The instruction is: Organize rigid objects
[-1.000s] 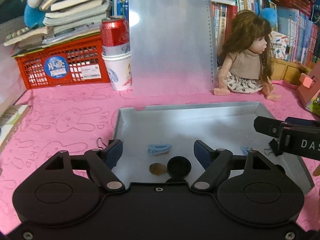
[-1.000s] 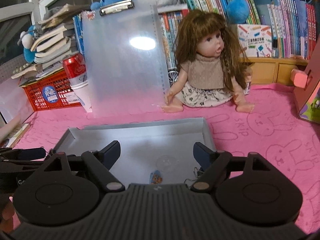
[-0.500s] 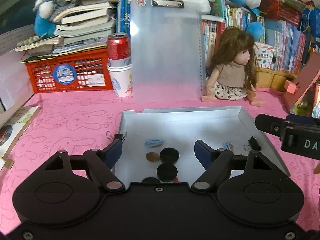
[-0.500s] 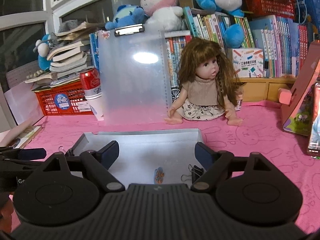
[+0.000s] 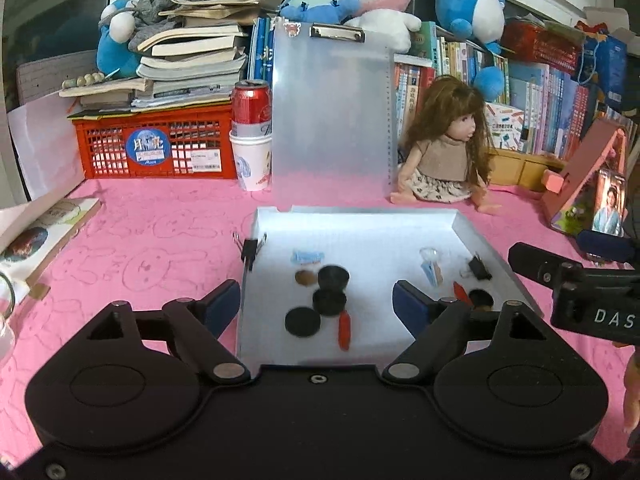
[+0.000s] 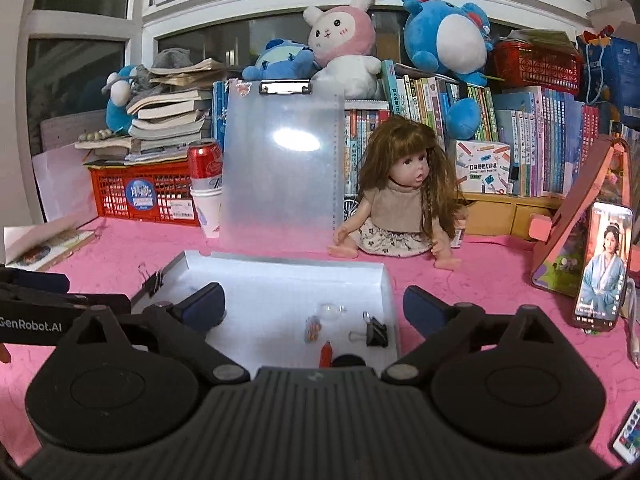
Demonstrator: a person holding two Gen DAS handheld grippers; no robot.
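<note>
A shallow grey tray (image 5: 360, 220) (image 6: 280, 270) lies on the pink cloth and holds small items: three black discs (image 5: 332, 278), a brown coin (image 5: 306, 278), a red piece (image 5: 344, 330) (image 6: 326, 354), a blue clip (image 5: 306, 257), a black binder clip (image 5: 478, 268) (image 6: 376, 332) and a clear bead (image 6: 330, 310). Another binder clip (image 5: 250, 249) (image 6: 154, 282) grips the tray's left wall. My left gripper (image 5: 316, 304) hangs above the tray's near edge, jaws opening, nothing between them. My right gripper (image 6: 314, 306) is likewise empty, its jaws opening wide.
Behind the tray stand a clear clipboard (image 5: 332, 120), a red can on paper cups (image 5: 251, 140), a red crate with books (image 5: 156, 148) and a doll (image 5: 444, 148). A phone on a pink stand (image 6: 604, 272) is at right; a remote (image 6: 628, 436) lies near right. An open book (image 5: 44, 232) lies left.
Both grippers have pulled back and risen from the tray, so more of the tray and room shows. The right gripper's fingers have spread wider; the left's spread slightly.
</note>
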